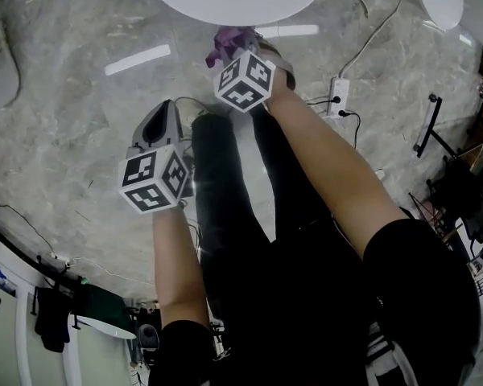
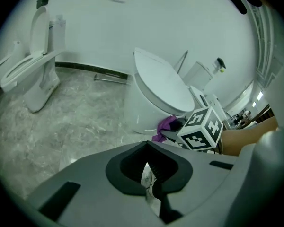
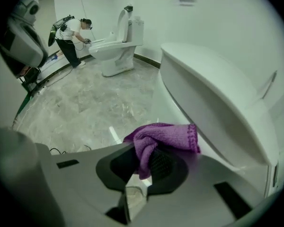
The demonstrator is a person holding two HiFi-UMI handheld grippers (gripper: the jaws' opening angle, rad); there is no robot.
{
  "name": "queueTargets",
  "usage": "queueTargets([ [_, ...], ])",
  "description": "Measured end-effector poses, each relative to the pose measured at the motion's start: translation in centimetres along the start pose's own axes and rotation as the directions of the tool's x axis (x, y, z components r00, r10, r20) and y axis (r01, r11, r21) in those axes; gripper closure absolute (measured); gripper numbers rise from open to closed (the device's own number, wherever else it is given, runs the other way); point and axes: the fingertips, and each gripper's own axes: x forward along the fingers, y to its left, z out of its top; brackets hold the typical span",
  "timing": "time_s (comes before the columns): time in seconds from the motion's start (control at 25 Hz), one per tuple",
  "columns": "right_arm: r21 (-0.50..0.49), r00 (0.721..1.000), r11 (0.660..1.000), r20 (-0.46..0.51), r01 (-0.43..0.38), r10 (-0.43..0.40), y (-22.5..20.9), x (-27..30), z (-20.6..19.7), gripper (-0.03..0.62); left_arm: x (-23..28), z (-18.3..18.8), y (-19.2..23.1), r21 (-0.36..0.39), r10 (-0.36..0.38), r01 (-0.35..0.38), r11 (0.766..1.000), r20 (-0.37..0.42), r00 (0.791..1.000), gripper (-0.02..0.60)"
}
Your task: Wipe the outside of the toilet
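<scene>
Closest to you, your left gripper (image 2: pixel 146 163) has its jaws pressed together with nothing between them. It hangs low over the marble floor (image 2: pixel 80 122), off to the left of your legs and apart from the work. In the head view that left gripper (image 1: pixel 163 112) points forward at the floor, short of the bowl.

Further out, your right gripper (image 3: pixel 149 167) is pinching the purple cloth (image 3: pixel 163 137). The cloth is bunched up, rising out of the jaws and folding over to the right, its stitched edge facing the porcelain. From above, the right gripper (image 1: pixel 243 55) is stretched out ahead of your right arm, with the purple cloth (image 1: pixel 228 42) poking out just under the white rim.

The cloth sits just beside the outer side of the toilet (image 3: pixel 213 93), below the closed lid; you can't tell from here whether it actually touches. The left gripper view shows the same toilet (image 2: pixel 154 86) side on, lid down.

On the floor to your right lies a power strip (image 1: pixel 337 93) with cables plugged in. Far back against the wall stands a second toilet (image 3: pixel 114 44), and a person (image 3: pixel 68 33) is bent over it.
</scene>
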Motion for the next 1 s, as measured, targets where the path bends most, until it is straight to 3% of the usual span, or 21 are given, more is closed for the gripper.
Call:
queueTargets([
  [0.24, 0.042, 0.996, 0.995, -0.022, 0.089, -0.088, 1.7, 1.4, 4.1, 0.545, -1.9, -0.8, 3.0, -0.097, -0.03, 0.034, 0.995, 0.048, 0.998, 0.575],
  [0.4, 0.169, 0.991, 0.977, -0.019, 0.133, -0.132, 1.9, 2.2, 6.1, 0.545, -2.8, -0.8, 5.5, -0.128, -0.043, 0.053, 0.99, 0.075, 0.996, 0.575],
  [0.56, 0.23, 0.982, 0.955, -0.046, 0.187, -0.181, 1.8, 2.5, 7.1, 0.543, -3.6, -0.8, 7.6, -0.157, -0.049, 0.063, 0.986, 0.09, 0.995, 0.575],
  [0.76, 0.336, 0.984, 0.924, -0.057, 0.181, -0.172, 1.8, 2.9, 8.3, 0.543, -4.2, -0.9, 9.5, -0.116, -0.069, 0.077, 0.99, 0.073, 0.995, 0.575],
  [1.0, 0.36, 0.971, 0.902, -0.071, 0.237, -0.227, 1.9, 3.4, 9.5, 0.543, -4.9, -0.9, 12.5, -0.097, -0.061, 0.067, 0.993, 0.06, 0.996, 0.575],
])
